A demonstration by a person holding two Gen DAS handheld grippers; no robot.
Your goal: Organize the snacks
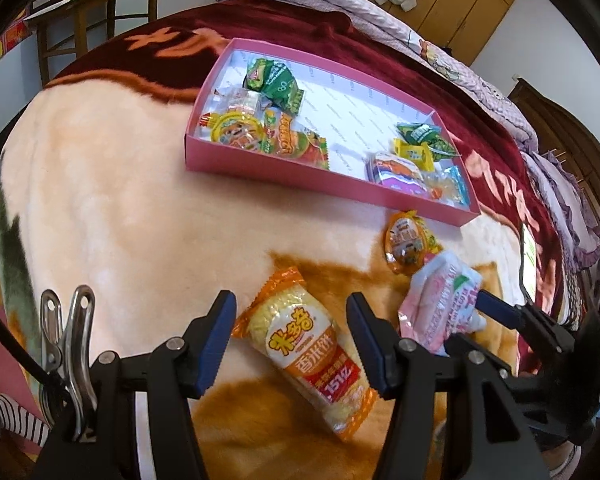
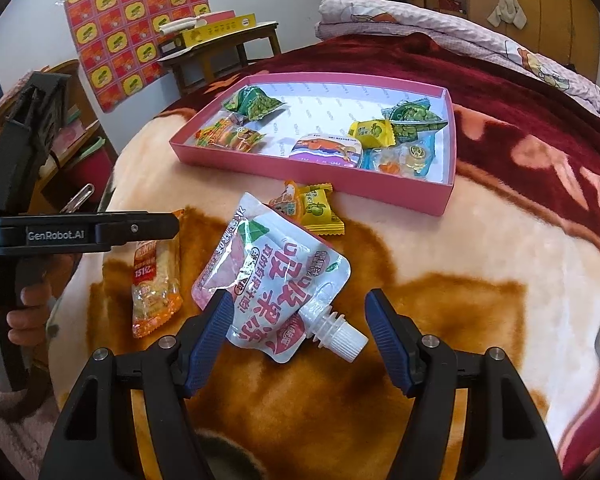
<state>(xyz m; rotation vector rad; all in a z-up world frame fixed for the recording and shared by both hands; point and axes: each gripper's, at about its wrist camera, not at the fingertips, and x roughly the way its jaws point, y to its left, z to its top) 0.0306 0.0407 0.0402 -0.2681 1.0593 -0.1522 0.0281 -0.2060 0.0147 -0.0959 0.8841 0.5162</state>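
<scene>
A pink tray (image 1: 260, 163) (image 2: 300, 168) lies on the blanket and holds several snack packets. My left gripper (image 1: 292, 344) is open, its fingers on either side of an orange rice-cracker packet (image 1: 312, 356) (image 2: 156, 280) lying on the blanket. My right gripper (image 2: 300, 336) is open around the lower end of a pink-and-white jelly pouch (image 2: 272, 280) (image 1: 444, 300) with a white spout; the pouch lies on the blanket. A small orange and yellow candy packet (image 1: 408, 240) (image 2: 312, 208) lies between the pouch and the tray.
The soft cream, brown and dark red blanket (image 1: 120, 220) covers a bed. A folded quilt (image 2: 440, 28) lies at the far side. A wooden side table (image 2: 220, 48) with boxes stands at the back left. A phone (image 1: 529, 260) lies at the right.
</scene>
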